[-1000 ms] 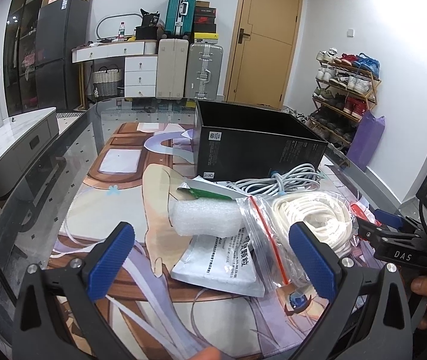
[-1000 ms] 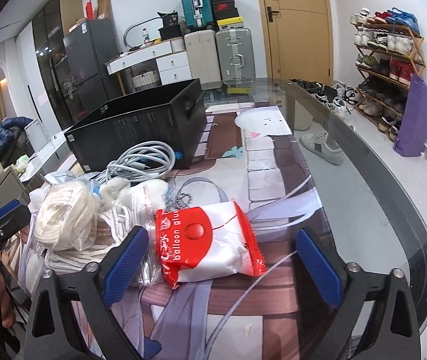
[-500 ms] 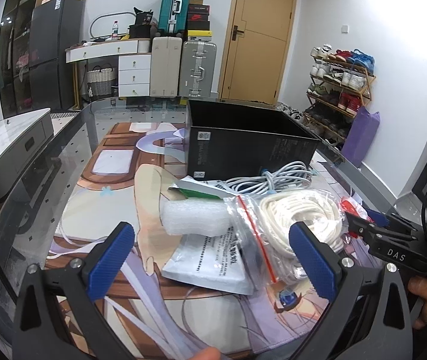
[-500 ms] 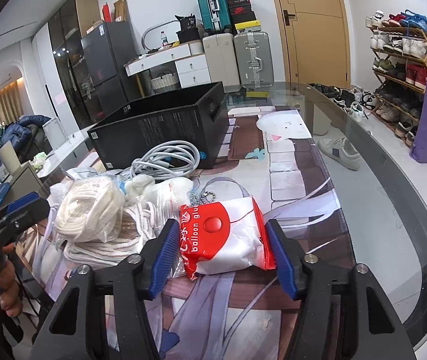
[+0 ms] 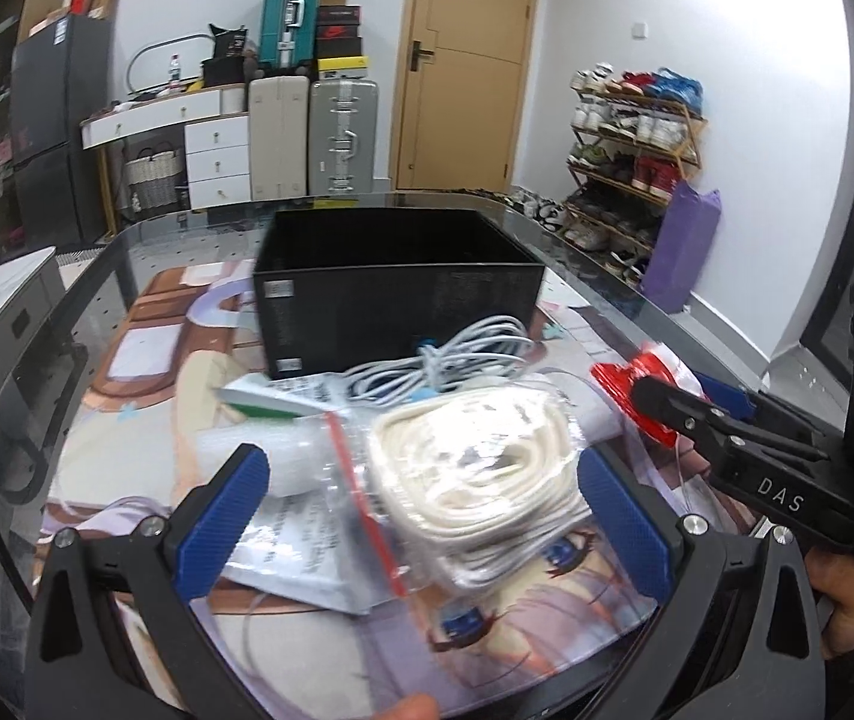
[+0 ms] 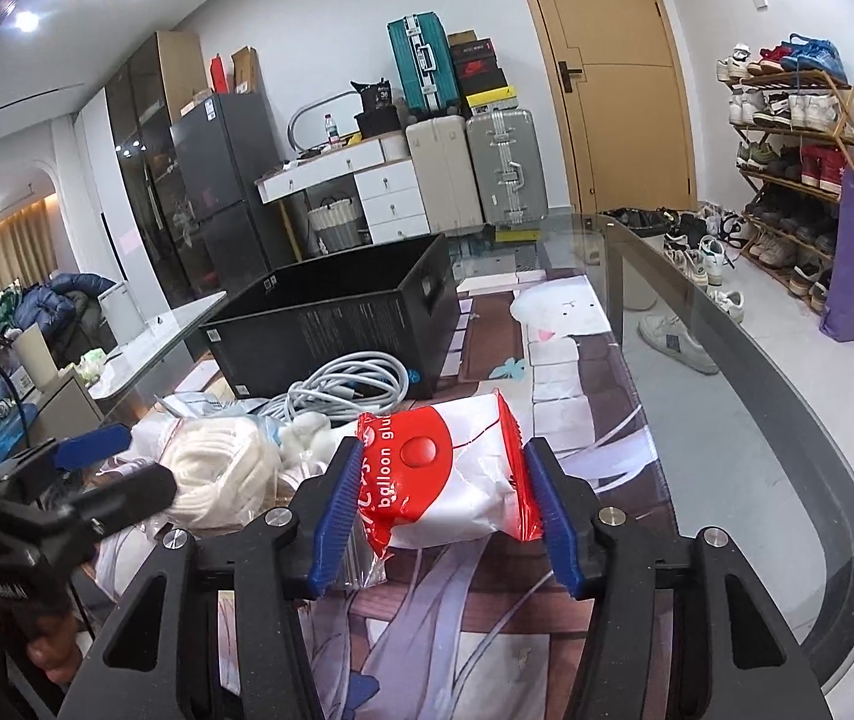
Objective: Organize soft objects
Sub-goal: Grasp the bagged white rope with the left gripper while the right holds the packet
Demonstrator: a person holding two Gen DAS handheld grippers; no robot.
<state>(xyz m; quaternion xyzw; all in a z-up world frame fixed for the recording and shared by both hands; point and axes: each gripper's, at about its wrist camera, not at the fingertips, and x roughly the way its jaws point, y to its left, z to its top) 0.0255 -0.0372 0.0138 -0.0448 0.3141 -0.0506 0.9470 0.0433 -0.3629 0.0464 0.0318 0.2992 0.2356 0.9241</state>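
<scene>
My right gripper (image 6: 442, 504) is shut on a red and white balloon glue packet (image 6: 445, 468) and holds it lifted off the mat; the packet also shows in the left wrist view (image 5: 643, 387). My left gripper (image 5: 427, 510) is open, its blue pads either side of a clear zip bag of white rope (image 5: 475, 468) that lies on the mat. The rope bag shows in the right wrist view (image 6: 216, 471). An open black box (image 5: 390, 276) stands behind the pile, also seen from the right (image 6: 336, 312).
A coil of grey cable (image 5: 445, 363) lies in front of the box. A white foam roll (image 5: 300, 456), a printed white pouch (image 5: 300, 546) and a green-edged packet (image 5: 258, 402) lie left of the rope. The glass table edge (image 6: 787, 396) curves right.
My right gripper has closed on the balloon glue packet and lifted it. My left gripper has moved forward so its pads flank the rope bag.
</scene>
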